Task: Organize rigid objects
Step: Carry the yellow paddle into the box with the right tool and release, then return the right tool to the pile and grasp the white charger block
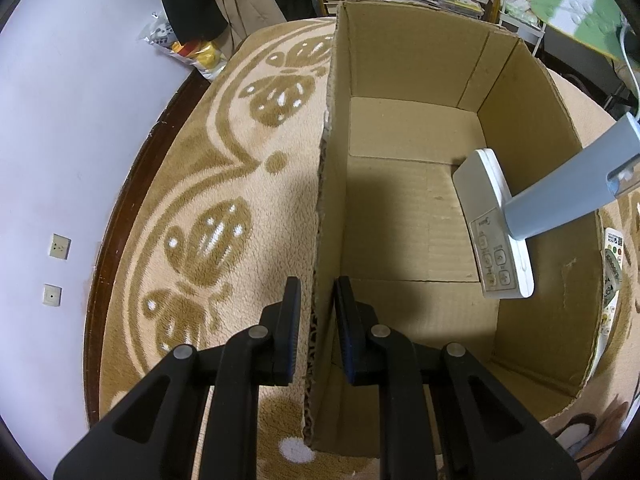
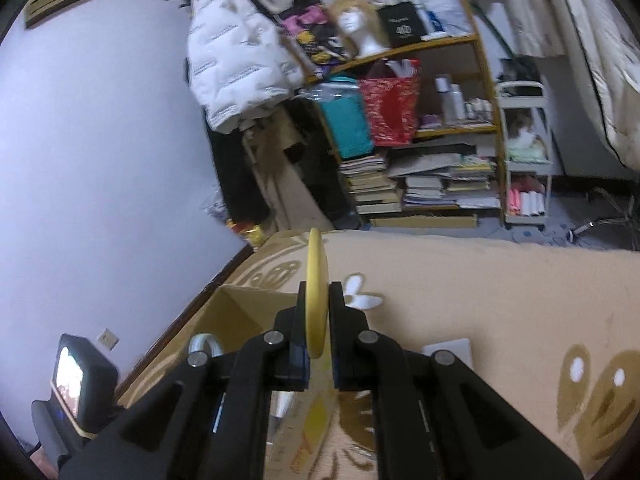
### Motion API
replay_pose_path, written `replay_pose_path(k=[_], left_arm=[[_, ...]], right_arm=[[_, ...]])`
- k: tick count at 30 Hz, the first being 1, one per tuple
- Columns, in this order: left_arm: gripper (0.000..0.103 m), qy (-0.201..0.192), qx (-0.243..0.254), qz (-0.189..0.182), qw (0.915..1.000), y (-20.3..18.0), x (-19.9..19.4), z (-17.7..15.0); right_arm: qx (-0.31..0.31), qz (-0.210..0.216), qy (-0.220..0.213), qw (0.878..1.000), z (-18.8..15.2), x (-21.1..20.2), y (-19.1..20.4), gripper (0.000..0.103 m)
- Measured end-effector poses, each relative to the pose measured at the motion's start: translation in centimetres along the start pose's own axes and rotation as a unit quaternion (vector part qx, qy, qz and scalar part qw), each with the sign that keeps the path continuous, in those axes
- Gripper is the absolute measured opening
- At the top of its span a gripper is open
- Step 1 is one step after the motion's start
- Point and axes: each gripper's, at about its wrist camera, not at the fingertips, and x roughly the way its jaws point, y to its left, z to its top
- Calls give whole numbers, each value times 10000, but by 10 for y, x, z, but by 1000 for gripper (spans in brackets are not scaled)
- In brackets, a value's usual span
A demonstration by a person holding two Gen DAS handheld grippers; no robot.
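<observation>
While the left claw pinches the cardboard box wall, the right claw grips a yellow disc edge-on.

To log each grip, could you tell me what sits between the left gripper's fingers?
In the left wrist view, the left gripper is shut on the side wall of the cardboard box; nothing else lies between them.

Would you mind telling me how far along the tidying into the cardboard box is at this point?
Done: one white flat remote control looks to be inside the open brown cardboard box. In hand: the left gripper clamps the box's near wall, and the right gripper is shut on a yellow flat disc-shaped object, seen edge-on. Left: that disc, plus another button-covered remote lying outside the box.
</observation>
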Motion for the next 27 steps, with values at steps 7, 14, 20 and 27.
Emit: replay_pose_path(k=[7, 14, 20, 27], left_arm=[[17, 17, 10, 14, 10000, -2, 2, 0], [17, 27, 5, 11, 10000, -2, 2, 0], [17, 23, 1, 7, 10000, -2, 1, -1], [17, 48, -71, -54, 9999, 0, 2, -1]], right_arm=[[-275, 195, 489, 9982, -5, 19, 23, 8], [-4, 495, 659, 9966, -10, 27, 18, 9], [-46, 426, 578, 9974, -7, 17, 8, 40], [-147, -152, 406, 9990, -15, 7, -20, 83]])
